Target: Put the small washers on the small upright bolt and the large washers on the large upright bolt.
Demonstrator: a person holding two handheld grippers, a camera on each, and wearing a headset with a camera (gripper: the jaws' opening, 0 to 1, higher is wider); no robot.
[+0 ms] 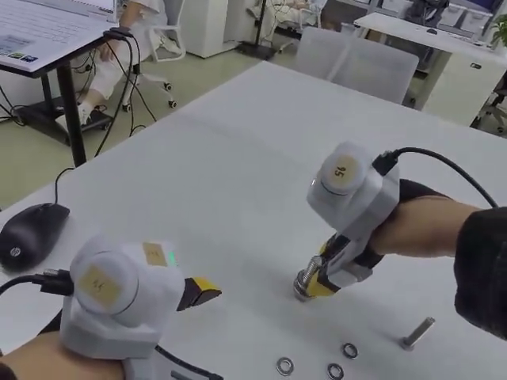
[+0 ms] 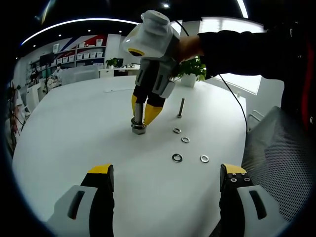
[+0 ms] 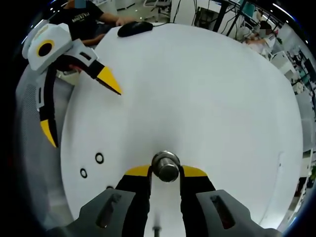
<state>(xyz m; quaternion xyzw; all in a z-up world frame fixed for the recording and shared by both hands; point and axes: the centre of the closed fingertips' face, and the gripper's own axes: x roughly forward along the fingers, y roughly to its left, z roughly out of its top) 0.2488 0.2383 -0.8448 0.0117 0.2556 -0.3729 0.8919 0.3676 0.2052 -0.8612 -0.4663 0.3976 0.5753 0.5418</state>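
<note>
Large bolt [image 1: 303, 280] on table [image 1: 238, 182], between right tool [image 1: 315, 286] jaws; washers [image 1: 335, 370] before it; small bolt [image 1: 417, 332] right; mouse [image 1: 32, 233] far left.

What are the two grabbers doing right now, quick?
Left gripper: open, holding nothing.
Right gripper: shut on the large bolt, which stands upright.

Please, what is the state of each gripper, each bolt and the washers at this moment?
Left gripper: open, holding nothing.
Right gripper: shut on the large bolt.
Large bolt: upright on the table, held between the right gripper's jaws.
Small bolt: upright on the table, standing free.
Washers: four, lying flat on the table, not yet on either bolt.
</note>
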